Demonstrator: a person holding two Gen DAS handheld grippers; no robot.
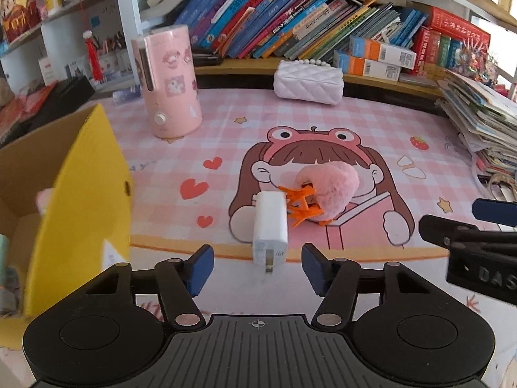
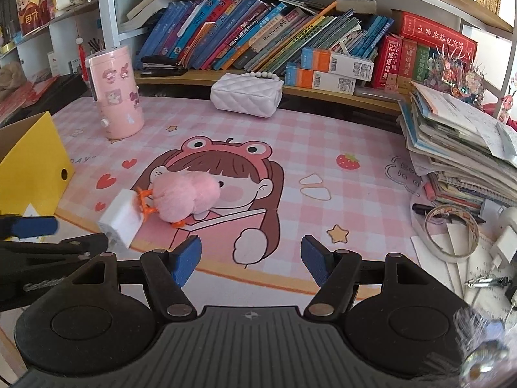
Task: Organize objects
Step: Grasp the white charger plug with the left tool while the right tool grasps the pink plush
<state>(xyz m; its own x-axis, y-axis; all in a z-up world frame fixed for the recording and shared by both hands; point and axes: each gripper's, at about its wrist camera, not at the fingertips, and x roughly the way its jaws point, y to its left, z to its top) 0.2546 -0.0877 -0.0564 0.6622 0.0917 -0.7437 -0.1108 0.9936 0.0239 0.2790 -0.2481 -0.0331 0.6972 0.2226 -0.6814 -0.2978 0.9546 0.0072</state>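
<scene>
The left tool (image 1: 258, 266) points down at a slant toward the worktop (image 1: 323, 123), and its two blue pads stand apart, released, with nothing pressed between them. A white charger (image 1: 270, 226) lies on the worktop just in front of this tool, in line with the gap between the pads, its metal prongs toward the camera; the pads do not touch it. Behind the charger, touching it, lies a pink plush clip (image 1: 329, 190) with orange teeth. The right tool (image 2: 251, 260) also points down at a slant, to the right of the left one, and it is released too, its pads wide apart over the printed mat (image 2: 323, 148) and holding nothing. In the right view the charger (image 2: 124, 216) and the clip (image 2: 184, 197) are to the left of this tool, and the left tool's blue pad (image 2: 34, 226) shows at the left edge. A yellow box (image 1: 84, 194) stands open at the left of the worktop; inside I can see something small and pink near its wall and a pale green thing at the edge, but I cannot tell what they are. A pink tumbler (image 1: 169, 84) stands upright behind the box, and a white quilted bag (image 1: 308, 82) lies near the bookshelf (image 1: 290, 26). At the right a pile of papers (image 2: 458, 148) rests, with a tape roll (image 2: 452, 232) before it.
</scene>
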